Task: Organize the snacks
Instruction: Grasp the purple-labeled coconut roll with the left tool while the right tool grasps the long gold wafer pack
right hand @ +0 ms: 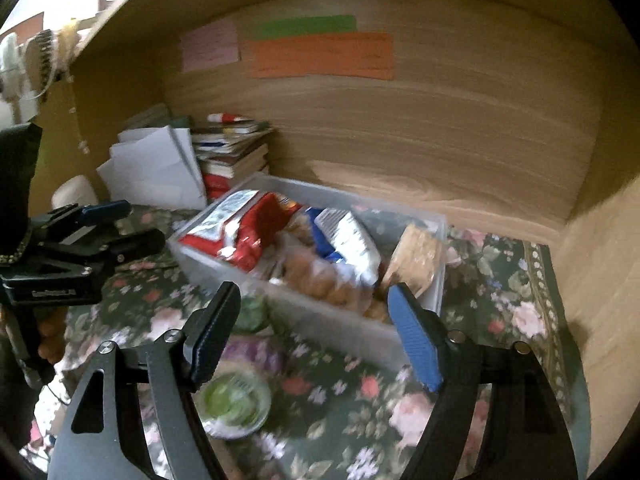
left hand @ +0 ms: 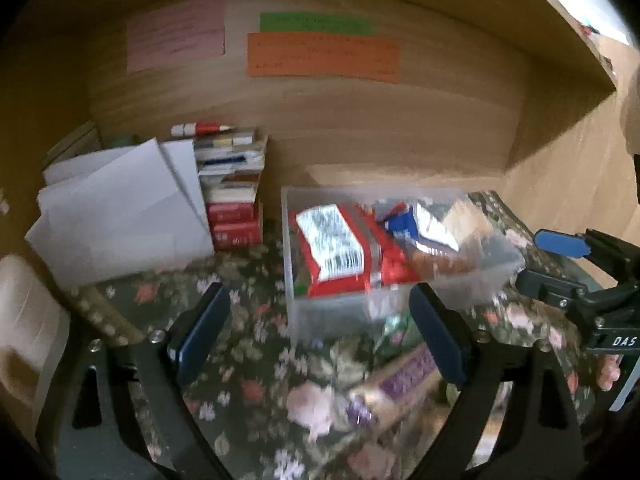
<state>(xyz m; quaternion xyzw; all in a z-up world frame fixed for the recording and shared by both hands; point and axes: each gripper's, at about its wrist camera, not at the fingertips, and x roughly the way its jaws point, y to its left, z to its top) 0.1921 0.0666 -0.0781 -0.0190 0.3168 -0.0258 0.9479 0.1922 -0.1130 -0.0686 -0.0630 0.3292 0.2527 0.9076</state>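
Clear bin [left hand: 400, 280] of snacks sits near the cloth's [right hand: 520, 280] back edge, both grippers spread and empty: purple packet [left hand: 404, 380] lies diagonally just below the left gripper [left hand: 320, 336], green cup [right hand: 236, 404] nearest the right gripper [right hand: 316, 336] (blurred).

Black hand-held gripper [left hand: 320, 328] frames, silver screws, blue finger pads [right hand: 416, 344].

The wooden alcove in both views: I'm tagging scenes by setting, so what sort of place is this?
Probably a home desk or shelf nook: a stack of books by the wooden back wall, coloured paper notes stuck on it, a floral tablecloth underneath.
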